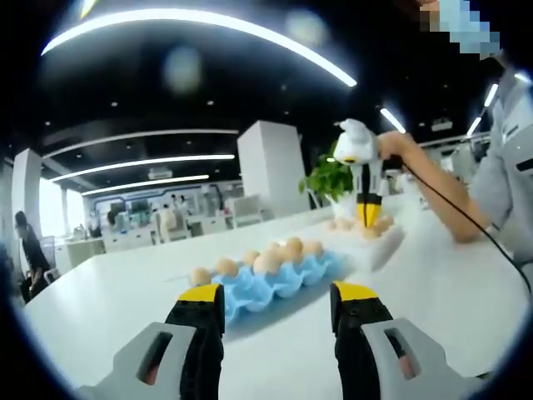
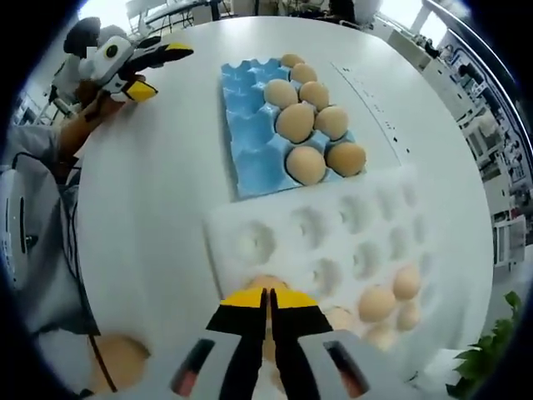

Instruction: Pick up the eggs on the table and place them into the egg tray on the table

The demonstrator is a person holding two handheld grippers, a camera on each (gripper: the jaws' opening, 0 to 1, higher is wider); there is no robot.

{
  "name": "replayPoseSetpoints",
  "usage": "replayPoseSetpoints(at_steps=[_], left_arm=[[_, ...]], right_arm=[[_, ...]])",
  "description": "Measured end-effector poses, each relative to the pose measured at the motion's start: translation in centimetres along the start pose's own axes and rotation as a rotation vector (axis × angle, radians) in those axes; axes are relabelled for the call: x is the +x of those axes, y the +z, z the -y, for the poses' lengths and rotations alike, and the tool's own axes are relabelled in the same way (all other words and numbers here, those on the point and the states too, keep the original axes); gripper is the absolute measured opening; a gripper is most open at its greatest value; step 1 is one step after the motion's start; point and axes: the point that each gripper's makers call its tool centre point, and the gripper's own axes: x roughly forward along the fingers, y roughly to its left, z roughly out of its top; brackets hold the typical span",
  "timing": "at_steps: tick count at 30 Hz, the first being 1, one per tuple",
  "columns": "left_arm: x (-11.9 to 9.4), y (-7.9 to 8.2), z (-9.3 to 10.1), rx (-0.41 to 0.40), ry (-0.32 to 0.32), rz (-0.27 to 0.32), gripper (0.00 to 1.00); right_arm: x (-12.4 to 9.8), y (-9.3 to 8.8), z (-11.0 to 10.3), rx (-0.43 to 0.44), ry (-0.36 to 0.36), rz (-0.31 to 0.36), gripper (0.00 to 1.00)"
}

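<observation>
1. In the left gripper view we look low across a white table. Our left gripper hovers above it with its yellow-tipped jaws spread wide apart and nothing between them.
2. Just past those jaws lies a blue egg tray carrying a row of brown eggs.
3. Further off, the right gripper points down over a white egg tray, held by a person's hand; a black cable runs back along the arm.
4. The room is an open office: long ceiling light strips, a white pillar, desks at the far side, a green plant behind the trays, and a person standing at the left edge.
5. In the right gripper view we see the table from above. The right gripper's jaws stand together, tips pressed against an egg sitting in the white tray's near row; we cannot tell whether they grip it.
6. Three more eggs sit in that tray's right-hand cups, and one loose egg lies on the table beside it.
7. The blue tray touches the white one's far edge; its eggs fill the right-hand side.
</observation>
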Motion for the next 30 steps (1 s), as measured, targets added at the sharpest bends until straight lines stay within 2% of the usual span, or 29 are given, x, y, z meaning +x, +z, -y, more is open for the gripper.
replayPoseSetpoints(at_steps=[5, 15, 21, 30], left_arm=[[0.0, 0.0, 0.0, 0.001, 0.001, 0.000, 0.51], [0.0, -0.1, 0.0, -0.001, 0.000, -0.002, 0.51], [0.0, -0.1, -0.1, 0.000, 0.001, -0.002, 0.51], [0.0, 0.0, 0.0, -0.001, 0.000, 0.001, 0.51]], right_arm=[[0.2, -0.1, -0.2, 0.006, 0.005, -0.007, 0.07], [0.6, -0.3, -0.3, 0.038, 0.024, -0.003, 0.18], [1.3, -1.8, 0.0, 0.110, 0.042, -0.062, 0.24], [2.1, -2.2, -0.1, 0.132, 0.076, -0.082, 0.27]])
